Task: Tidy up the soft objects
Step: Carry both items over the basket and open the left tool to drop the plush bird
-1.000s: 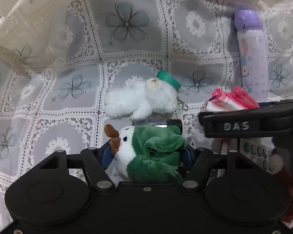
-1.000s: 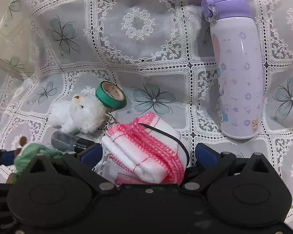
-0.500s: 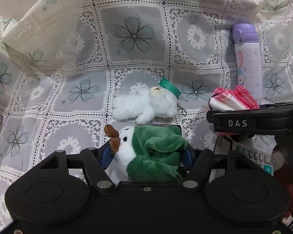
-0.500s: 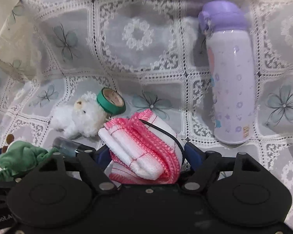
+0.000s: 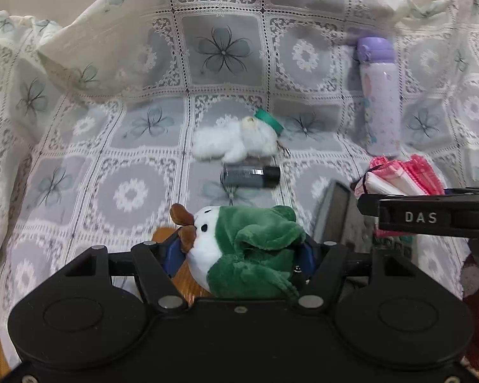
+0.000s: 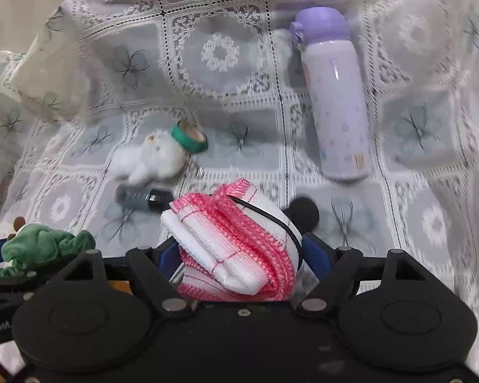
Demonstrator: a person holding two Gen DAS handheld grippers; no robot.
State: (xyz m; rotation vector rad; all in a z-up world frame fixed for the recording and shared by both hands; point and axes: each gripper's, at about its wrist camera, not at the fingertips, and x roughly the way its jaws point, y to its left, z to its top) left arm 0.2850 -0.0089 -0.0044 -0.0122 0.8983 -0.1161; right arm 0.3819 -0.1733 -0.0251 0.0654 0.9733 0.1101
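Observation:
My left gripper (image 5: 239,255) is shut on a green and white plush toy (image 5: 242,249) and holds it above the lace tablecloth. My right gripper (image 6: 239,255) is shut on a folded pink and white cloth (image 6: 236,245), also lifted; the cloth shows at the right in the left wrist view (image 5: 399,175). The green plush shows at the lower left in the right wrist view (image 6: 41,245). A small white plush bear (image 5: 236,140) lies on the cloth further back, also seen in the right wrist view (image 6: 150,159).
A purple bottle (image 5: 380,95) lies at the back right. A green tape roll (image 6: 190,135) leans on the bear. A dark grey tube (image 5: 250,175) lies in front of the bear. A calculator (image 5: 345,220) and a black round object (image 6: 305,214) lie nearby.
Both grippers have pulled back and up with their loads. The bear, tape and bottle look further away, and the grey tube and calculator have come into view.

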